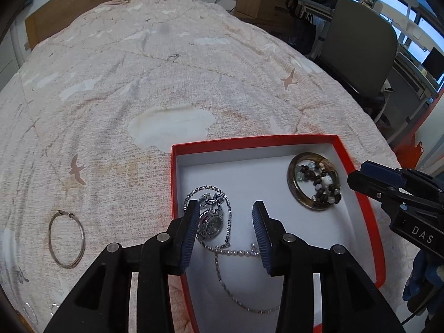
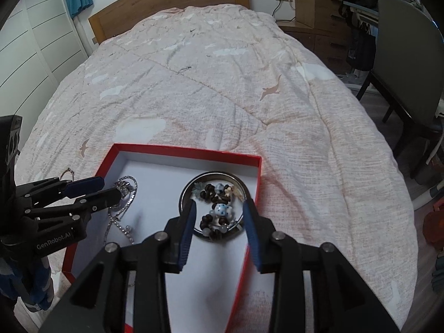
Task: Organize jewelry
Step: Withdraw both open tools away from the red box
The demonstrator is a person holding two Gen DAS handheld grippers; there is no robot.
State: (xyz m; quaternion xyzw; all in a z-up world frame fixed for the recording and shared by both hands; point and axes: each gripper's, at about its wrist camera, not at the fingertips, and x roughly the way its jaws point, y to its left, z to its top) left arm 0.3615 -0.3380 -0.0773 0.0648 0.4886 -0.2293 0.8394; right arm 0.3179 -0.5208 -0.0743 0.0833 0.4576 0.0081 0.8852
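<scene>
Left tool [image 1: 226, 216]: open, over the watch [image 1: 212, 223] and chain [image 1: 222, 252] in the box [image 1: 358, 163].
Right tool [image 2: 219, 216]: open above the bangle [image 2: 184, 191] and beads [image 2: 219, 205].
Wire bangle [image 1: 66, 240]: on the bed [image 1: 138, 83], 9 o'clock of the box.

Watch [image 1: 211, 223] between parted left jaws

The box [image 1: 358, 163] is set on the bed [image 1: 166, 69]; inside it, the watch [image 1: 212, 223] lies left, the bangle [image 1: 313, 180] right; the wire hoop [image 1: 66, 238] is left outside.
</scene>
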